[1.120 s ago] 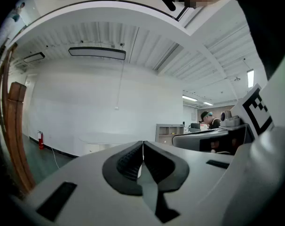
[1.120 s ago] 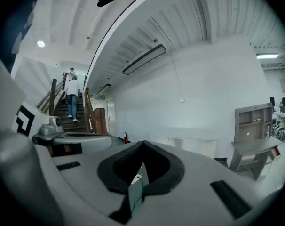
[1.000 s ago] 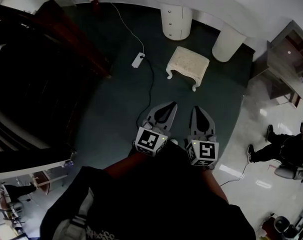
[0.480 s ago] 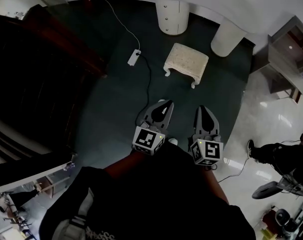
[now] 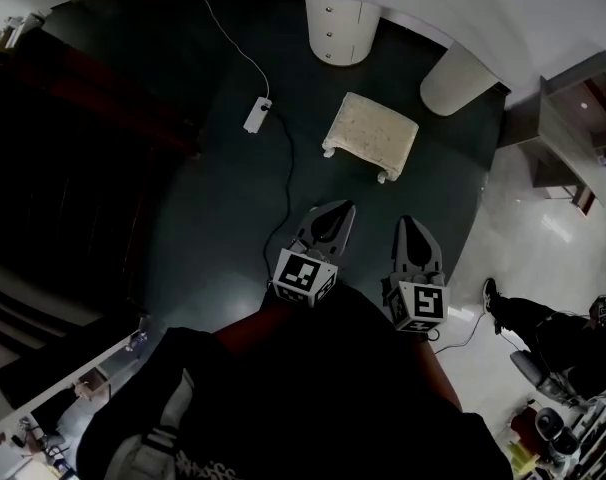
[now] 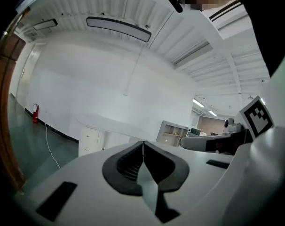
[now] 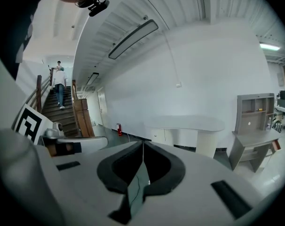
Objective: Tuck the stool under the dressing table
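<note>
The cream padded stool (image 5: 371, 135) stands on the dark green carpet, out in front of the white dressing table. Of the table I see the drawer pedestal (image 5: 341, 28) and a round leg (image 5: 455, 78). My left gripper (image 5: 345, 206) and right gripper (image 5: 405, 220) are held side by side short of the stool, apart from it, both shut and empty. In the left gripper view the shut left gripper (image 6: 143, 142) points at the table top (image 6: 109, 125). From the right gripper view the shut right gripper (image 7: 143, 143) faces the same table (image 7: 185, 124). The stool is hidden in both gripper views.
A white power strip (image 5: 257, 114) with its cable lies on the carpet left of the stool. Dark wooden stairs fill the left. A grey shelf unit (image 5: 568, 133) stands on the tiled floor at right, and a seated person (image 5: 543, 328) is at lower right.
Both grippers have moved forward over the carpet toward the stool, staying shut. The seated person at the right has slid lower in the head view.
</note>
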Tool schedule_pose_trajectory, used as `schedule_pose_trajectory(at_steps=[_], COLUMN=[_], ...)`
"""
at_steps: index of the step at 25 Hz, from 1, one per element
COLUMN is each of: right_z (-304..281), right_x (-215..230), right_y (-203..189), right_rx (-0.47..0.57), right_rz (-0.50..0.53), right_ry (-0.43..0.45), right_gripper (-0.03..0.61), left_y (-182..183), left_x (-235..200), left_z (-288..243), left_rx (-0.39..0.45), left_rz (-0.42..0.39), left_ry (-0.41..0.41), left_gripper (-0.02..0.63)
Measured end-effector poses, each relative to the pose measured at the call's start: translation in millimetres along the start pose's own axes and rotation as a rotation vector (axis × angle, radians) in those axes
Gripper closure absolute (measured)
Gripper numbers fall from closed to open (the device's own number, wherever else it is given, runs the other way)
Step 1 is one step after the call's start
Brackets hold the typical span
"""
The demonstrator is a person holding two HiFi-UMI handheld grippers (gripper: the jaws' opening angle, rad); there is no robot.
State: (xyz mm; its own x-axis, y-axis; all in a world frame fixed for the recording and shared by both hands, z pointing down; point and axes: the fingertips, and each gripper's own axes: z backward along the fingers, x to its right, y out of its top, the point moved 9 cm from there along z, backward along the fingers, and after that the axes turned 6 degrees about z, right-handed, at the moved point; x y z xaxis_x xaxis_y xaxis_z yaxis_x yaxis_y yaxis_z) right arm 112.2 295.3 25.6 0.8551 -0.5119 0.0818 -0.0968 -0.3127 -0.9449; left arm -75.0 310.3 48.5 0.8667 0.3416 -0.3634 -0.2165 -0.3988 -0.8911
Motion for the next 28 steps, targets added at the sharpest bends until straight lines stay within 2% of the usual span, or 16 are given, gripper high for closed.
schedule_pose_trajectory(at_steps=[2,4,6,9,13,17,20,23,25,28], right_z=[-21.3,-41.1,-59.1,-78.4,-98.8,-107.7,-114.3,-123.9,-133.8,-148.1], right_x=[2.7,4.3,6.4,13.8,29.6,45.4,56.6,67.1,80.1,95.7], right_y=[10.7,20.5,27.1,30.8,29.8,17.3,5.3,-1.0,-10.8,-26.5], right_rx=[0.0,0.008,0.007,-0.011,-0.026,-0.018,-0.036,-0.054,-0.068,-0.081], right_rz=[0.017,0.033,0.034,0.028,0.005,-0.037,-0.066,-0.089,-0.093,-0.113], right_ry=[-0.015,-0.022,-0.018,-0.032,-0.088,-0.16,-0.158,-0.158,-0.154,-0.128], right_gripper=[0.54,0.54,0.54,0.54,0.54,0.54,0.54,0.54,0.54,0.54], left_y=[14.8,28.9,37.3,45.6,52.9,56.4,56.2,50.1,38.1,14.0], left_x=[-15.3,-29.0,-45.2,-71.5,-105.2,-127.9,-135.3,-141.6,-148.6,-160.8], left_z=[-15.4,-29.3,-40.7,-51.7,-70.9,-84.4,-96.8,-111.4,-124.8,-142.4], left_rx=[0.004,0.044,0.063,0.006,0.02,-0.017,-0.038,-0.072,-0.091,-0.138], left_rz=[-0.017,-0.036,-0.025,-0.014,-0.013,-0.047,-0.054,-0.074,-0.053,0.055], left_ry=[-0.009,-0.017,-0.014,0.001,0.005,-0.019,-0.051,-0.04,-0.026,-0.042], left_gripper=[0.597,0.597,0.597,0.597,0.597,0.597,0.597,0.597,0.597,0.597])
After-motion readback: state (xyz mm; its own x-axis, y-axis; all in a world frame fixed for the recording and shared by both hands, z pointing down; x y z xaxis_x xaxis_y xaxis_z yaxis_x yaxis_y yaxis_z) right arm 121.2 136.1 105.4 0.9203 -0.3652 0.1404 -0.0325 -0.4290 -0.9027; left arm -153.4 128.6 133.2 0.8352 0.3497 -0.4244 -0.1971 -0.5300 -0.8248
